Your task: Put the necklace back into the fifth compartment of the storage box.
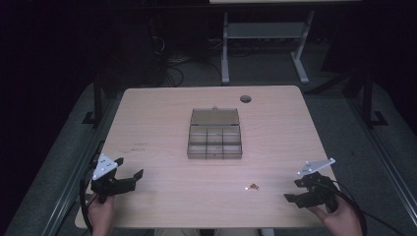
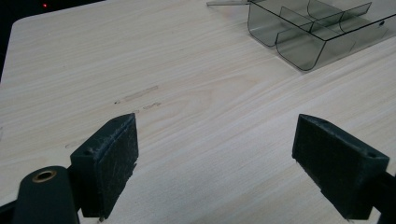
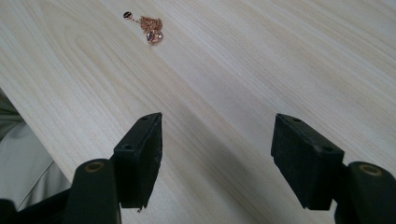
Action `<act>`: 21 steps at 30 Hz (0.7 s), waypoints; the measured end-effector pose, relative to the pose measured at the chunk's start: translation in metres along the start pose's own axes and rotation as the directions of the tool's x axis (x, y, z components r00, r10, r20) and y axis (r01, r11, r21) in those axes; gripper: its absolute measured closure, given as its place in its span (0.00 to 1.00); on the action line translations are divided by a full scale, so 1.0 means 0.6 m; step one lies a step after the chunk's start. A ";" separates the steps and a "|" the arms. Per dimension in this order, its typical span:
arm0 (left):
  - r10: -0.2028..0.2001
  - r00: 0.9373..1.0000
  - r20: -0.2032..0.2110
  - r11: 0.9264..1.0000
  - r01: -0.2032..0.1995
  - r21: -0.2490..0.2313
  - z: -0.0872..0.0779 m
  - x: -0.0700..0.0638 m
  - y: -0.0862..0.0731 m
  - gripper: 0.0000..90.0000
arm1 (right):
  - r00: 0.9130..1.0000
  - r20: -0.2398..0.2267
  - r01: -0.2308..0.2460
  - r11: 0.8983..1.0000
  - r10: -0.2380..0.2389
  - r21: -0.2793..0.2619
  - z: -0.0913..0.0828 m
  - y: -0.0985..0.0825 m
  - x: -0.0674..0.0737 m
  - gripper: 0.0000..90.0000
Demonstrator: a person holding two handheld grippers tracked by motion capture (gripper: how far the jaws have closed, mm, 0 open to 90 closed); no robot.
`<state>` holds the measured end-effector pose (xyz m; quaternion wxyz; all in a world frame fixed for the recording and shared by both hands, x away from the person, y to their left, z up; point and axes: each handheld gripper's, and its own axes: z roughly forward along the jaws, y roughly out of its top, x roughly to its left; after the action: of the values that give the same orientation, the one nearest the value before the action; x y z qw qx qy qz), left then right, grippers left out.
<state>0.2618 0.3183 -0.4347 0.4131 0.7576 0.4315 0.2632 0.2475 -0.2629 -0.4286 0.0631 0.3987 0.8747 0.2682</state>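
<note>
At the near edge of a pale wooden table, a person's hands hold the left gripper and the right gripper, one at each corner, both with jaws spread wide and empty. Between them, nearer the right one, lies a small rose-gold necklace, untouched. Farther back at the middle sits a clear divided box, lid open, compartments seemingly empty, so nothing appears begun yet.

Matt pale wood table, smoky clear plastic box
</note>
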 end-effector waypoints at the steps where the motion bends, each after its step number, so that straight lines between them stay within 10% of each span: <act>1: -0.001 1.000 0.003 1.000 0.001 0.001 0.001 0.000 0.000 0.16 | 1.000 -0.003 -0.005 1.000 0.005 0.001 0.000 0.000 -0.001 0.37; 21: -0.002 1.000 0.003 1.000 0.002 0.002 0.000 0.003 -0.003 0.16 | 0.999 -0.009 0.050 0.998 -0.050 0.027 0.006 0.030 0.022 0.36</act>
<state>0.2619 0.3202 -0.4364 0.4131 0.7580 0.4320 0.2612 0.2519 -0.2419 -0.4207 0.0606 0.3764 0.8882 0.2564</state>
